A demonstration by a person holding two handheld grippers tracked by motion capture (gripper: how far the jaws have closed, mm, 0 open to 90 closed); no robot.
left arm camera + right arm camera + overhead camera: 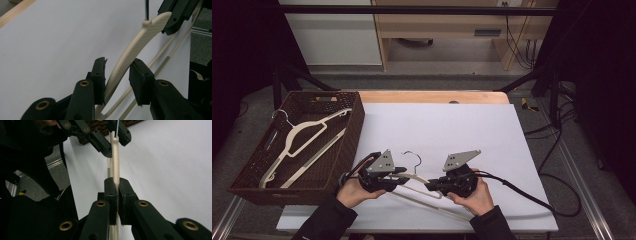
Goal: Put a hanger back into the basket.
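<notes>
A cream plastic hanger [421, 180] with a dark wire hook [414, 156] is held just above the white sheet near the table's front edge. My right gripper [432, 186] [115, 185] is shut on one arm of the hanger [115, 157], pads pressed flat on both sides. My left gripper [404, 175] [117, 72] straddles the other arm of the hanger [140, 37]. One pad touches it and a gap shows at the other pad, so it stands open. The two grippers point at each other, a hand's width apart.
A dark woven basket [354, 127] stands at the left and holds another cream hanger [302, 132]. The white sheet [452, 130] covers most of the table, with a wooden edge [432, 96] at the back. A black cable [522, 197] trails right from my right gripper.
</notes>
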